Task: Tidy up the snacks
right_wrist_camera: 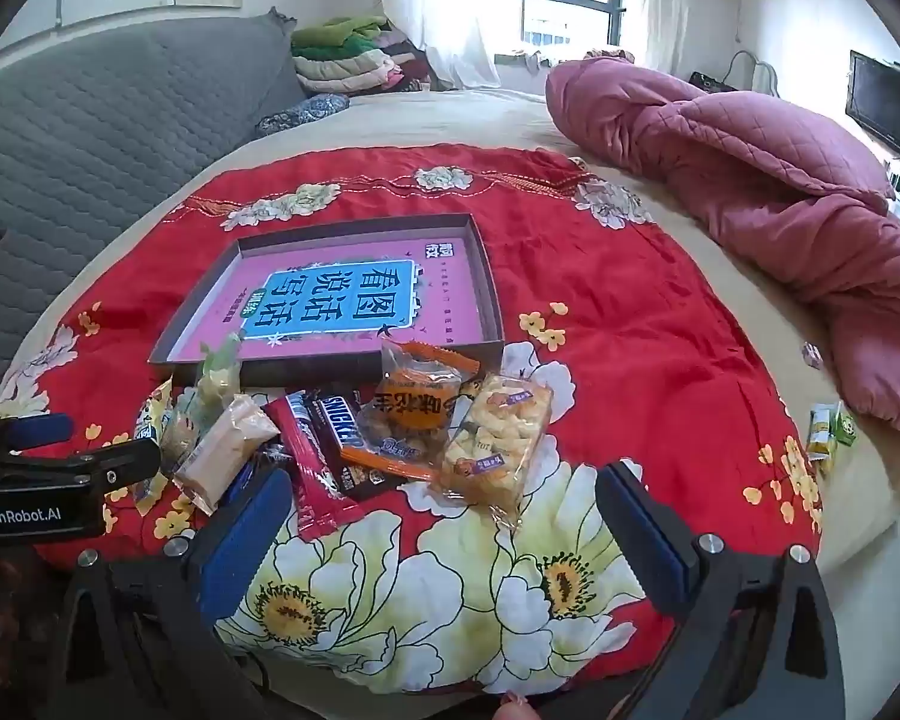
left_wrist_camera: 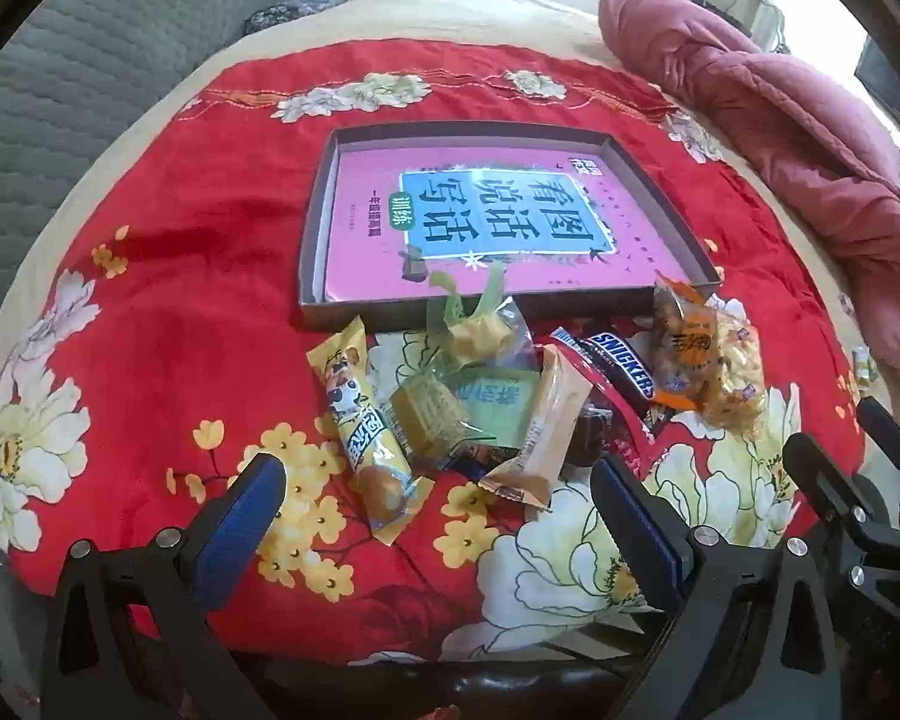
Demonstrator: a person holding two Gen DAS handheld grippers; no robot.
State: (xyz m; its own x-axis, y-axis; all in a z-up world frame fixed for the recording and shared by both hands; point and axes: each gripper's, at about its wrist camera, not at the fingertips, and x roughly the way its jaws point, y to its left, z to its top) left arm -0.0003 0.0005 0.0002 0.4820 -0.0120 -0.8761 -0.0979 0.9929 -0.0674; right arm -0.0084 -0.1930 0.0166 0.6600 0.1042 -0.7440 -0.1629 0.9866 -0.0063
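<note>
Several wrapped snacks lie in a heap on a red flowered cloth [left_wrist_camera: 198,252], just in front of a shallow dark tray [left_wrist_camera: 315,240] lined with a pink book cover. Among them are a yellow cartoon packet [left_wrist_camera: 363,426], a Snickers bar [left_wrist_camera: 624,363] and an orange packet [right_wrist_camera: 411,420]. A clear bag of pale puffs [right_wrist_camera: 501,441] lies at the right end. My left gripper [left_wrist_camera: 438,480] hovers open over the near side of the heap, nothing between its blue pads. My right gripper [right_wrist_camera: 444,489] stands open just short of the puffs bag and holds nothing.
A crumpled pink quilt [right_wrist_camera: 750,180] lies on the bed at the right. A grey quilted headboard [right_wrist_camera: 90,120] runs along the left, with folded clothes [right_wrist_camera: 348,60] behind. Small green-and-yellow packets [right_wrist_camera: 828,432] sit at the cloth's right edge. The left gripper [right_wrist_camera: 48,456] shows at the left of the right wrist view.
</note>
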